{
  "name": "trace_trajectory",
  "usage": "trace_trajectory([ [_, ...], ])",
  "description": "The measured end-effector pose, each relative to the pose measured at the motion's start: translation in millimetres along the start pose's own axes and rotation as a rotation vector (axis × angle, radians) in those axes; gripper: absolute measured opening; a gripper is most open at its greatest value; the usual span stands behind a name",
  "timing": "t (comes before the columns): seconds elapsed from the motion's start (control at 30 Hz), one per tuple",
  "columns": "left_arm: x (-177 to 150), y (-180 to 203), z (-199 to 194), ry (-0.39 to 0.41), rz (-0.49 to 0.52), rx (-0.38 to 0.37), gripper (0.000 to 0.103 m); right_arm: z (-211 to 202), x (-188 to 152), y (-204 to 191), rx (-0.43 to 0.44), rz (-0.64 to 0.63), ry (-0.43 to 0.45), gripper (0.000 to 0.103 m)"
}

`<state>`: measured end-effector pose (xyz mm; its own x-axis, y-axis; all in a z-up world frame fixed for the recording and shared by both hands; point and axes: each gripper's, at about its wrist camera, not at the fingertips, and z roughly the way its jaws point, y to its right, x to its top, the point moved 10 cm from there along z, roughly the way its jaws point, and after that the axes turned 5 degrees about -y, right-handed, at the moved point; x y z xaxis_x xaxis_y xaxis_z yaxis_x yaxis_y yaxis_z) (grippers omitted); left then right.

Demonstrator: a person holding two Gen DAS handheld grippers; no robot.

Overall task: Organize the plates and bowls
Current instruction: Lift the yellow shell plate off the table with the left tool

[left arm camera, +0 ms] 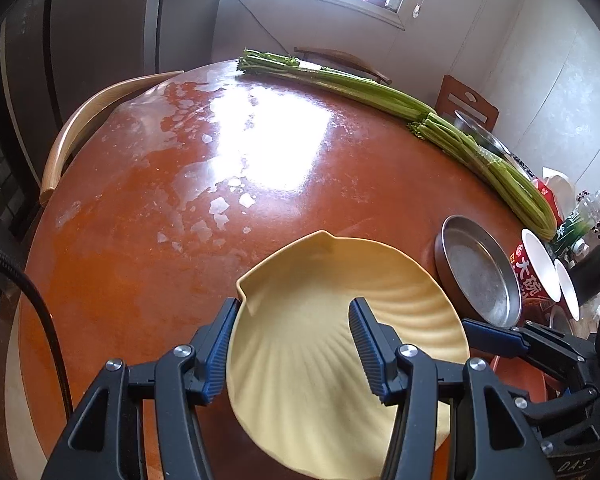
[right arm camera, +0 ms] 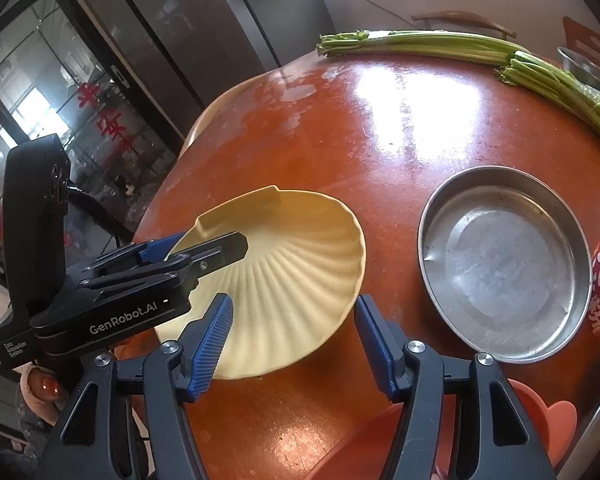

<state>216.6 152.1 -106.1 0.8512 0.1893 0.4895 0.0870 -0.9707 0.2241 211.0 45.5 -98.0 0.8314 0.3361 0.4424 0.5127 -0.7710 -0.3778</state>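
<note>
Right wrist view, left gripper clamped on shell plate rim at nine o'clock, right gripper part open, empty, steel pan at three o'clock.

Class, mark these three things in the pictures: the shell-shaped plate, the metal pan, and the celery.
shell-shaped plate point(right arm camera: 296, 264): right wrist view, ribbed inner surface.
metal pan point(right arm camera: 504, 264): right wrist view, flat bottom inside.
celery point(left arm camera: 364, 88): left wrist view, middle of the stalks.

Shell plate – matt cream, ribbed; round pan – dull scratched metal; table – glossy red-brown, patchy film.
</note>
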Motion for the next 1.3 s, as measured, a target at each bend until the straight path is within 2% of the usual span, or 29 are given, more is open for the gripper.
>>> trace_trajectory([
  [0.4,19.1,-4.3,14.6,0.002,-0.012,0.007,0.055,6.1,-7.6,-2.1,-0.009,0.008,0.004,0.065],
  [0.5,18.3,-3.4,16.4,0.005,-0.015,0.012,0.055,5.0,-8.5,-5.2,-0.045,-0.010,0.025,0.065],
  [0.7,15.2,1.9,21.4,-0.003,-0.005,0.005,0.056,-0.5,-12.4,0.9,-0.055,0.038,0.053,0.065],
  [0.87,11.4,7.0,25.2,-0.007,0.014,0.020,0.056,-1.4,-11.2,4.2,-0.110,0.037,0.075,0.065],
  [1.17,10.7,-0.8,19.8,0.016,-0.016,0.011,0.059,3.0,-16.0,-1.4,-0.067,0.054,0.071,0.065],
  [1.3,14.0,-5.1,11.9,0.033,-0.017,0.006,0.061,-1.1,-15.7,1.0,-0.084,0.057,0.093,0.065],
])
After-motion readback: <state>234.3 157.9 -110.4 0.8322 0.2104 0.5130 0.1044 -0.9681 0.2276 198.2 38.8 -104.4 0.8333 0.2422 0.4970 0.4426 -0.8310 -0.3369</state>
